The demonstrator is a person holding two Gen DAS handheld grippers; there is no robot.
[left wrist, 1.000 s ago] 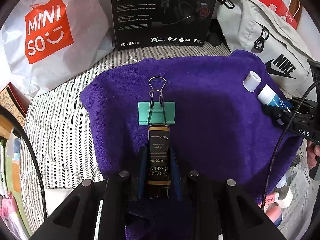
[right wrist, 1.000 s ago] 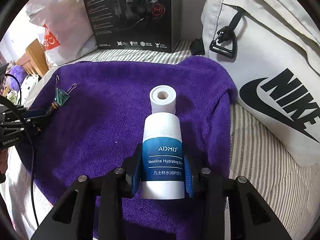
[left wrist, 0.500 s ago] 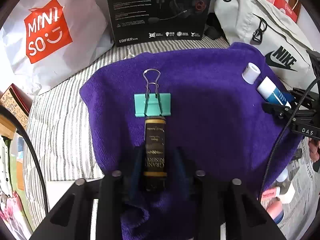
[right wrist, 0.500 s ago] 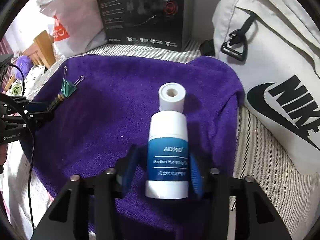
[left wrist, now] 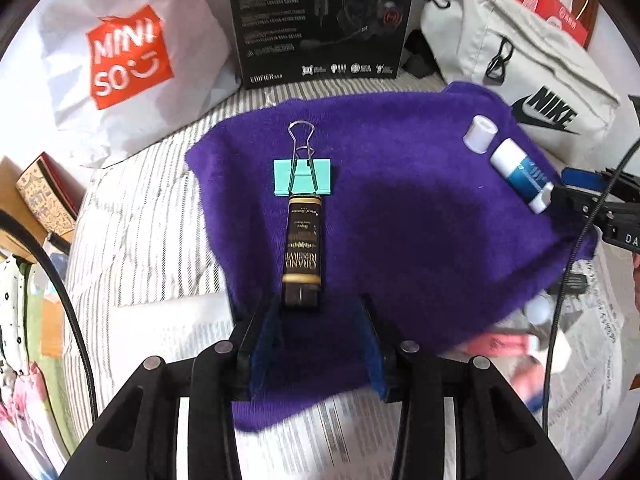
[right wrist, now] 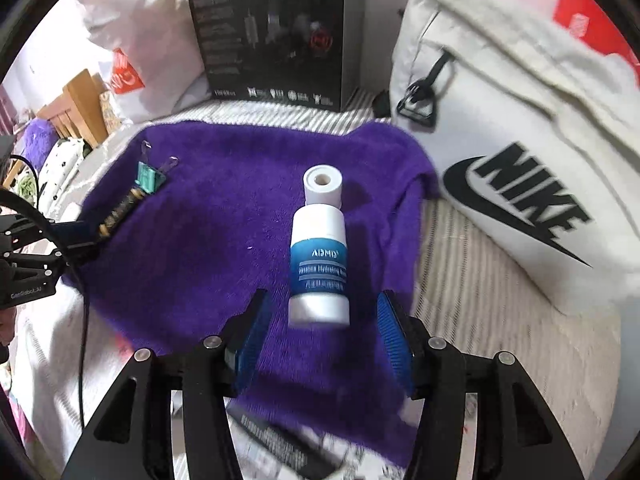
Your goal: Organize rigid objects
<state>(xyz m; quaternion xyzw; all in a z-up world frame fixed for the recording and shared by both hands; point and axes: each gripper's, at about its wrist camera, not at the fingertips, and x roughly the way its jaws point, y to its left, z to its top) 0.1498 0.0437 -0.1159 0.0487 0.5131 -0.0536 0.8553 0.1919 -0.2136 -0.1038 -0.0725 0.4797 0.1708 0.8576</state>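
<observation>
Both grippers stand wide apart and empty: left gripper (left wrist: 320, 320) behind the dark gold-lettered tube (left wrist: 303, 250), right gripper (right wrist: 324, 324) behind the white-and-blue lotion bottle (right wrist: 320, 256), each lying lengthwise on the purple towel (left wrist: 420, 220), seemingly arranged in a row.

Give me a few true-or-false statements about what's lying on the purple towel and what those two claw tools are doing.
1. The right gripper is clamped on the white and blue bottle. False: its jaws stand open, clear of the bottle's sides.
2. The dark bottle lies end to end with the teal binder clip. True.
3. The left gripper is open. True.
4. The white and blue bottle stands upright. False: it lies on its side on the purple towel.
5. The white cap sits by the white and blue bottle's far end. True.
6. The black box lies on the towel. False: it stands behind it.
</observation>
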